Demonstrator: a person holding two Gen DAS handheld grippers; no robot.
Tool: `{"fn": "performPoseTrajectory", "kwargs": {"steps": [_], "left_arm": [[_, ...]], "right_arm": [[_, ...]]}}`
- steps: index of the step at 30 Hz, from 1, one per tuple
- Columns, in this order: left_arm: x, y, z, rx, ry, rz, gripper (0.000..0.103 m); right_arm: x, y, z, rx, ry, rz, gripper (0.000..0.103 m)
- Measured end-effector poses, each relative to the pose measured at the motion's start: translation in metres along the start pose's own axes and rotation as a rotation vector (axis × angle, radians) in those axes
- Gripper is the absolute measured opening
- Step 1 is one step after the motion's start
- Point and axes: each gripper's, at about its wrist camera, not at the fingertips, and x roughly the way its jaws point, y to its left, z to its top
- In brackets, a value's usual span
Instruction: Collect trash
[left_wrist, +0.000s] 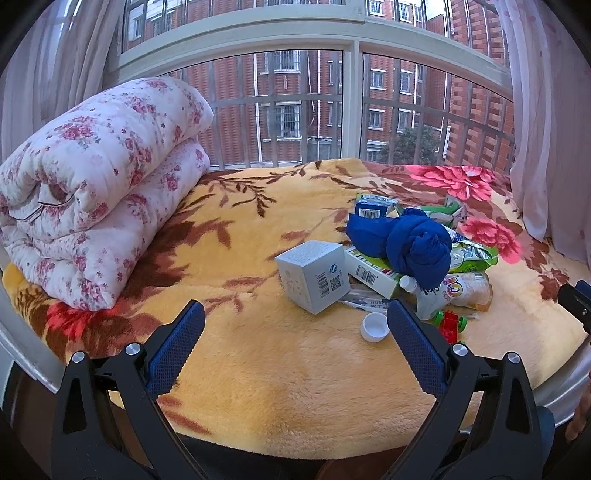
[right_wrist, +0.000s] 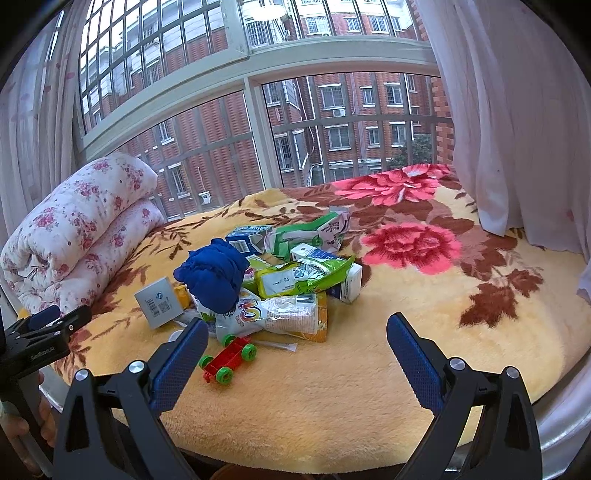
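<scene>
On the left we've got a rolled quilt (left_wrist: 99, 184), then our left gripper (left_wrist: 295, 321) spread wide and empty; the trash pile (right_wrist: 291, 273) sits mid-blanket (right_wrist: 332, 398), toy car (right_wrist: 229, 356) beside it, right gripper (right_wrist: 297, 334) also spread wide

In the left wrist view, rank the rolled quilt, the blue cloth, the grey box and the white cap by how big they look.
Largest to smallest:
1. rolled quilt
2. blue cloth
3. grey box, close to the cloth and nearer the camera, so unsure
4. white cap
</scene>
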Motion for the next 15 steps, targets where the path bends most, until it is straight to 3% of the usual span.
{"fn": "performPoseTrajectory", "kwargs": {"steps": [15], "left_arm": [[0.0001,0.0037,-0.0018,-0.008,0.002,0.0,0.097]], "right_arm": [[-0.0015,0.0027,-0.0031,0.002,-0.003,0.006,0.096]]}}
